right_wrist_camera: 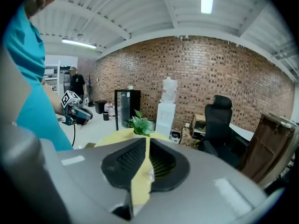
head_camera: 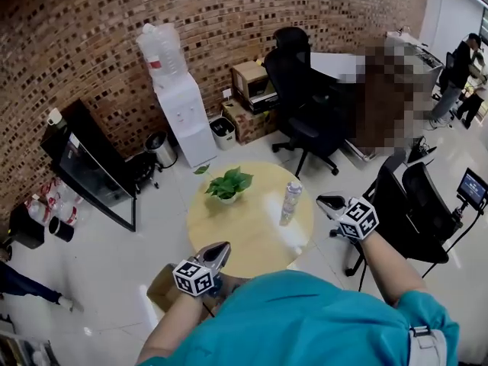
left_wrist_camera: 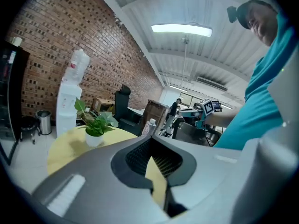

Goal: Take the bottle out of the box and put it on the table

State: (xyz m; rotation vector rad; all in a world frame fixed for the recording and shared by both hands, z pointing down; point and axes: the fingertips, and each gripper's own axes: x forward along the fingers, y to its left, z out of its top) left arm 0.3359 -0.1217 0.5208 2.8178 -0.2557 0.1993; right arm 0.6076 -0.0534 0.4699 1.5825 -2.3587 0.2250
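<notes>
The bottle (head_camera: 290, 202) stood upright on the round yellow table (head_camera: 244, 239), out of the box (head_camera: 162, 288) and clear of both grippers.

The left gripper (head_camera: 221, 248) hung at the table's near edge. Its fingers were together with nothing between them, which the left gripper view showed plainly: the dark pads (left_wrist_camera: 135, 155) met at the tips, and only a thin wedge of table top showed behind them. From those fingertips the bottle lay ahead and off to the right, well apart. In that view it rose just above the closed tips, beyond them on the far side of the table. The potted plant (head_camera: 229, 183) stood ahead of these fingers and a little to their left. The cardboard box sat on the floor behind and to the left of them, partly hidden by the person's forearm.

The right gripper (head_camera: 324, 201) was held off the table's right edge. Its fingers were also closed together and empty. The bottle stood just left of those fingertips, near them but not touching, roughly level with them in the head view.
</notes>
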